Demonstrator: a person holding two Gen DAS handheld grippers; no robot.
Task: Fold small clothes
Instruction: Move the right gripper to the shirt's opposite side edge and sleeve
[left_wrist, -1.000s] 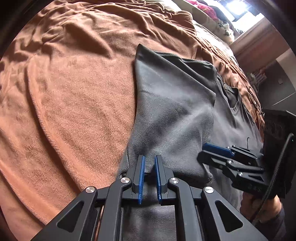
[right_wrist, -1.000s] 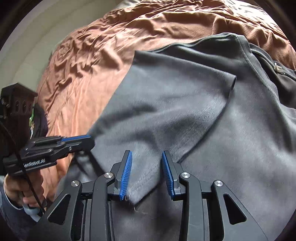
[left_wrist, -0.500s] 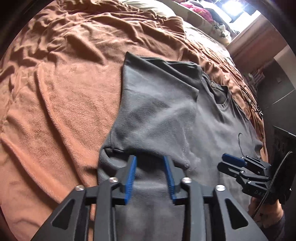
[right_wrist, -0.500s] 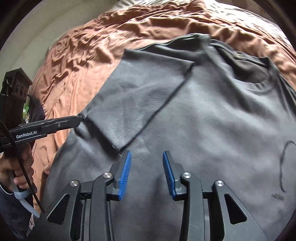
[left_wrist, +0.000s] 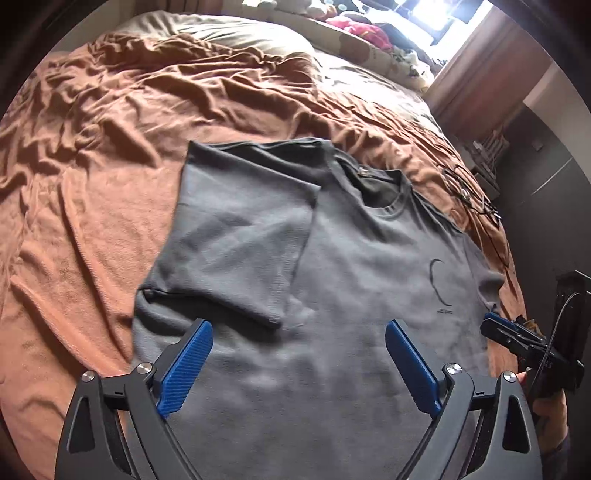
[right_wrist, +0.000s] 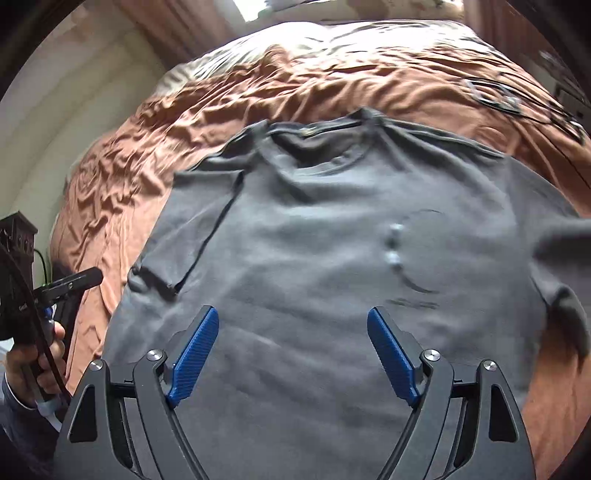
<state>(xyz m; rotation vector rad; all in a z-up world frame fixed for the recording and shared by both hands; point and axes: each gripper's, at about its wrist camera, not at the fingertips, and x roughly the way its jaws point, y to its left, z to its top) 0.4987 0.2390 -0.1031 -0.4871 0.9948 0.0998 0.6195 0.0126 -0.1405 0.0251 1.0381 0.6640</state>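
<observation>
Grey T-shirt lies on rumpled orange bedspread; both grippers' jaws just spread wide, empty.

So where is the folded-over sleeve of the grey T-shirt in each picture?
Left wrist view: the folded-over sleeve lies left of centre on the grey T-shirt, above the left gripper.
Right wrist view: the sleeve sits at the left edge of the shirt, above and left of the right gripper.
Shared landmark: the shirt's dark round neckline, right of the sleeve in both.
</observation>
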